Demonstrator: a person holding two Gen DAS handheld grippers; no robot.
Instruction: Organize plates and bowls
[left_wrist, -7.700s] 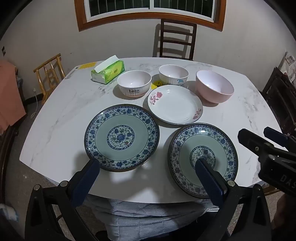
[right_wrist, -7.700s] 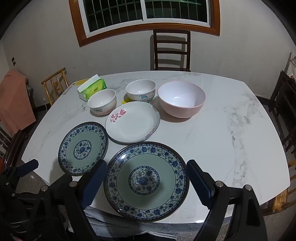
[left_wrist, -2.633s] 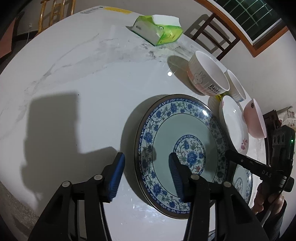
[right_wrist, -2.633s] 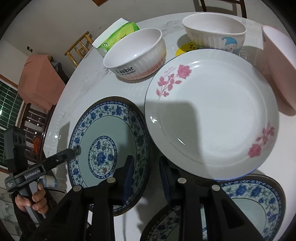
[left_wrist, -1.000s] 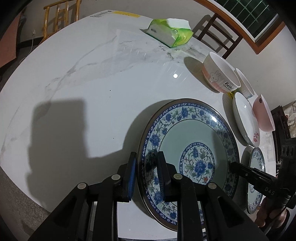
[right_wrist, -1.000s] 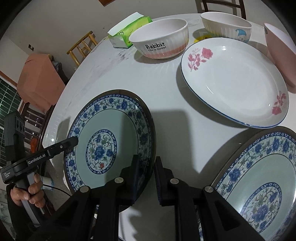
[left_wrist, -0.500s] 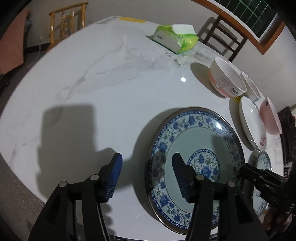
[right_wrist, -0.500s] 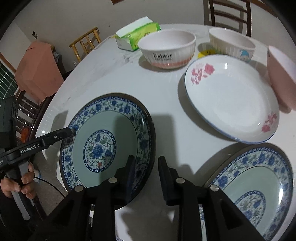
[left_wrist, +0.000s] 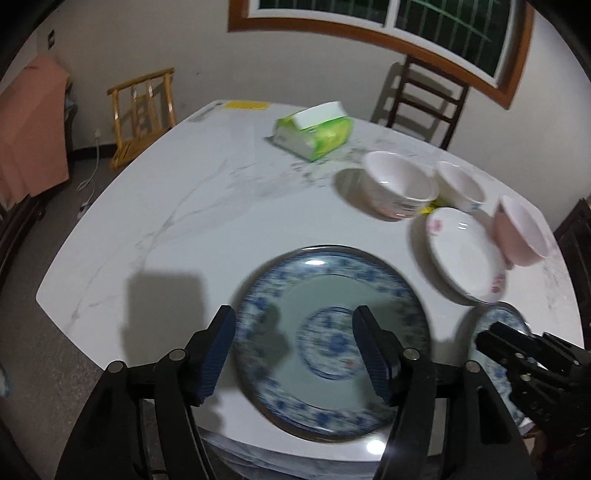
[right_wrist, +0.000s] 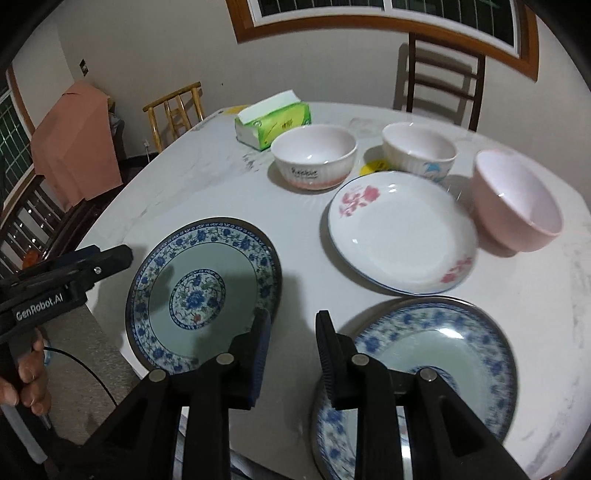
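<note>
- Left gripper (left_wrist: 293, 349) fingers just opened wide above the left blue plate (left_wrist: 325, 291), gripping nothing.
- Right gripper (right_wrist: 291, 354) fingers slightly apart, empty, beside that plate on the desk (right_wrist: 207, 184).

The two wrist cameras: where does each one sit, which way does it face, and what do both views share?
Left wrist: sits on the left gripper, faces down over the near table edge at the left blue-patterned round plate; its own jaws, apart and empty, and the right gripper show.
Right wrist: sits on the right gripper, faces between the two blue plates; its empty jaws, the left gripper and a hand show.
Shared: white marble table, green tissue pack, white flowered plate, pink bowl.
</note>
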